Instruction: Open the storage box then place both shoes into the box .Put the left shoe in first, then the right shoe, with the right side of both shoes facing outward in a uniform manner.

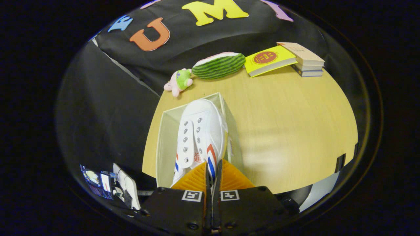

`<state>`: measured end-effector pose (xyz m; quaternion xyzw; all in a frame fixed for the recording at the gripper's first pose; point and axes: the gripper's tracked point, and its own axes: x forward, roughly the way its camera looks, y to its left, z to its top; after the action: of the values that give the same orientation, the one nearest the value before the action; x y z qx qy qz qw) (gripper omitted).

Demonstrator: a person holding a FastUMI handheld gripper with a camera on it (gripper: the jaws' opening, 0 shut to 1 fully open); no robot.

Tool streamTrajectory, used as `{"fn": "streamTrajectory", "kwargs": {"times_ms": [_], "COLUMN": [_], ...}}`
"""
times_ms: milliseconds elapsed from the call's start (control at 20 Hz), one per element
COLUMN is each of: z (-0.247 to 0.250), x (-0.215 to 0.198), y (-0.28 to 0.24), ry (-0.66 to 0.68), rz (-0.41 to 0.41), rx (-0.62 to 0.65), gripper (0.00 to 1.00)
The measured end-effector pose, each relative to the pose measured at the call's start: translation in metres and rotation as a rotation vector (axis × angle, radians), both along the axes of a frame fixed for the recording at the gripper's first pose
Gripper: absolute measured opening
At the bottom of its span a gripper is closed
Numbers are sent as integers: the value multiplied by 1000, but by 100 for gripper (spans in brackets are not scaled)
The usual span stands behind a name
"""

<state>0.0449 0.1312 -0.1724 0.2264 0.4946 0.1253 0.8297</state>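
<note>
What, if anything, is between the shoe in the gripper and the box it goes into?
Nothing visible. The gripper is shut on the heel end of the white shoe, which hangs toe-forward over the open clear box. The plush toy, watermelon and books lie beyond the box on the table.

Your one camera is riding on the gripper (214,167), looking forward and down along its fingers, sitting close over the storage box (163,144), with the table (295,131) stretching away toward the booth wall beyond.

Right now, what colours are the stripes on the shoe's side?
Red and blue stripes on the white canvas shoe, gripper view.
</note>
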Motion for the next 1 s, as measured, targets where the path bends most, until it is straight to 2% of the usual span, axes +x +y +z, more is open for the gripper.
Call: {"fn": "streamTrajectory", "kwargs": {"times_ms": [200,300,350,500,600,650,700,750,1000], "z": [-10,-9,-9,14,26,32,37,43,76], "x": [11,16,17,23,26,28,31,35,30], "y": [9,12,12,16,10,9,5,-1,-36], "ry": [7,-5,-14,-93,-163,-205,-256,-303,-479], "rz": [-14,-13,-9,2,10,14,8,-1,-73], "rx": [14,20,15,48,35,23,8,-13,-59], "gripper": [8,20,29,31,38,48,53,65,75]}}
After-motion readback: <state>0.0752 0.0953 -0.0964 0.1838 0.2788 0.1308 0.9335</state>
